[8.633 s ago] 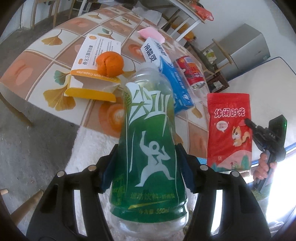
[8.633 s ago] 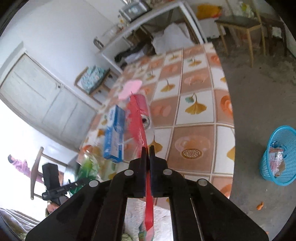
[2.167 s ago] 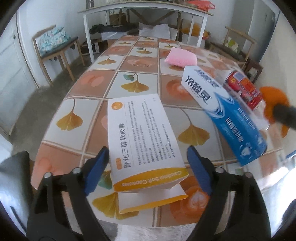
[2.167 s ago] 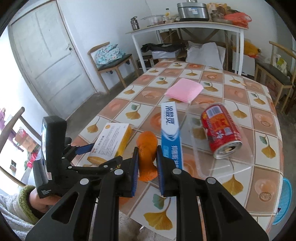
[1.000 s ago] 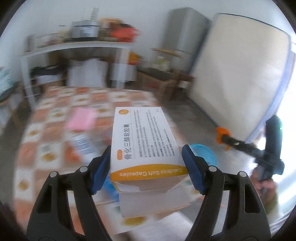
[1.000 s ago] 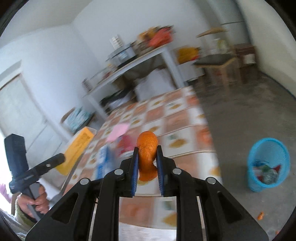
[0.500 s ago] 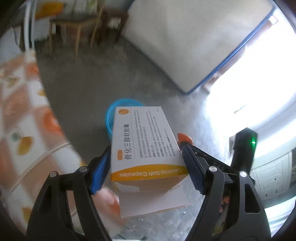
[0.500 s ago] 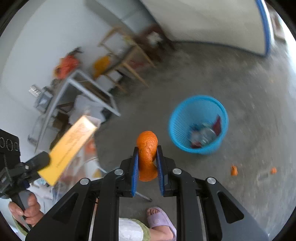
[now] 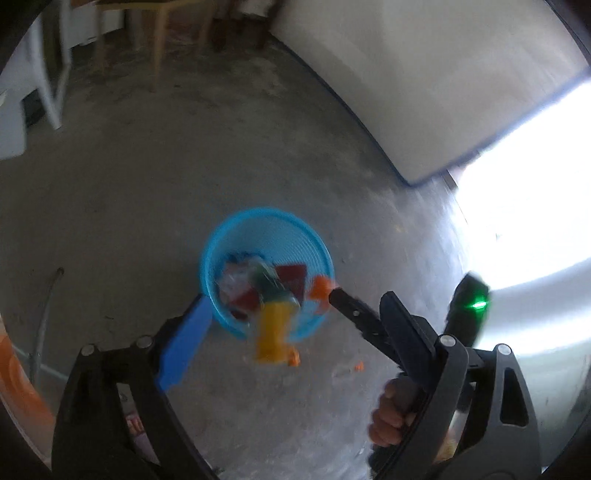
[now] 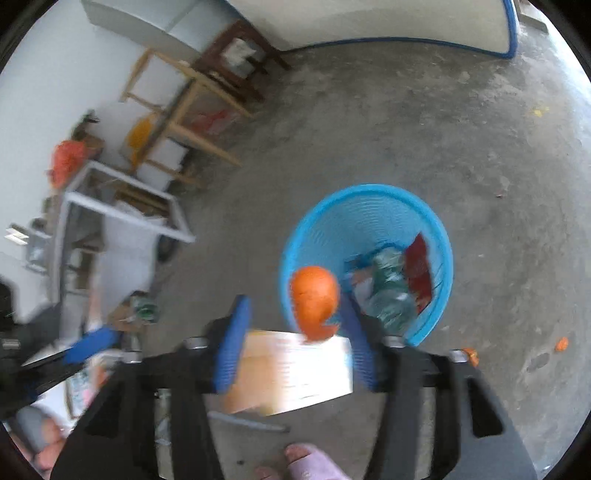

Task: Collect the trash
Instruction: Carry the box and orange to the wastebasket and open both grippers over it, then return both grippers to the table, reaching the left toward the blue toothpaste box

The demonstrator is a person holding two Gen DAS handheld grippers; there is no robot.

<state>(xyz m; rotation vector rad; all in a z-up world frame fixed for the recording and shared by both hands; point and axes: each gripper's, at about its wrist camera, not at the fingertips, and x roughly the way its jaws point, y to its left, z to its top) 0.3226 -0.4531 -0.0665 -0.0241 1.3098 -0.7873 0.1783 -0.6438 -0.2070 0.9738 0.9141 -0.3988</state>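
Both grippers, left (image 9: 295, 325) and right (image 10: 295, 328), are opening above the blue basket (image 10: 439, 236); the falling box (image 9: 273, 332) and orange peel (image 10: 314, 299) may strike its rim and miss.

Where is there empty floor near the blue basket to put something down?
Bare concrete floor lies beyond the blue basket, up to the blue-edged mattress. Right of the basket is mostly free, only orange scraps. Left is crowded: wooden chairs and a white table frame.
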